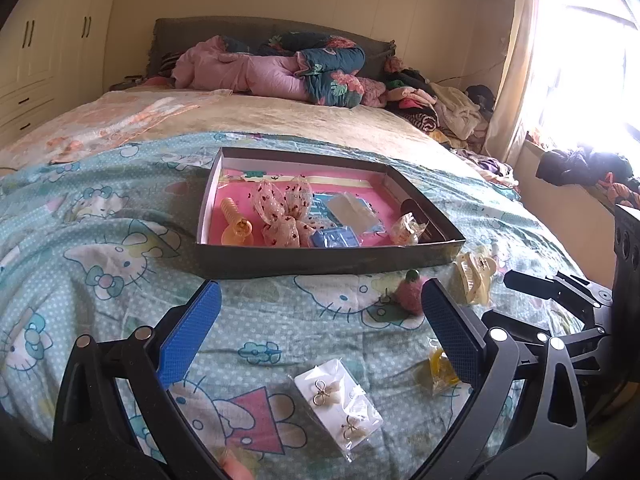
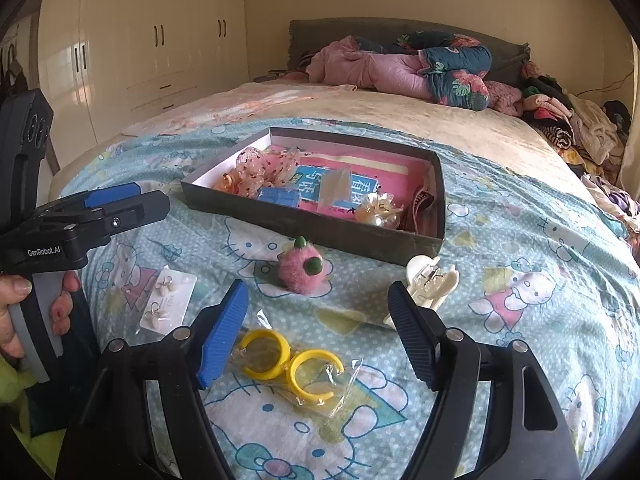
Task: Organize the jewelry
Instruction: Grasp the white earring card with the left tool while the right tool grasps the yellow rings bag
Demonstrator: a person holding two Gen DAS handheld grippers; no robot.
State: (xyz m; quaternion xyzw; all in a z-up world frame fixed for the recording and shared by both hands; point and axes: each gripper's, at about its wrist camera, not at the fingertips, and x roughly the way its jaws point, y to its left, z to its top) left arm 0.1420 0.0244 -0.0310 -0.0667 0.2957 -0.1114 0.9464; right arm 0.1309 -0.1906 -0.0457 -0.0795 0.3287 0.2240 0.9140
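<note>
A dark shallow box (image 1: 320,258) (image 2: 316,229) with a pink lining lies on the bed and holds hair bows, clips and small packets. In front of it lie a pink fuzzy strawberry clip (image 1: 410,294) (image 2: 301,267), a cream claw clip (image 1: 476,278) (image 2: 430,284), bagged yellow rings (image 2: 290,364) (image 1: 440,366) and a card of bow earrings (image 1: 340,404) (image 2: 165,300). My left gripper (image 1: 320,332) is open and empty above the earring card. My right gripper (image 2: 320,332) is open and empty just above the yellow rings.
The bed is covered with a Hello Kitty sheet (image 2: 540,248). Rolled quilts (image 1: 280,68) and piled clothes (image 1: 444,108) lie at the headboard. White wardrobes (image 2: 152,40) stand to the left, a bright window (image 1: 580,60) to the right.
</note>
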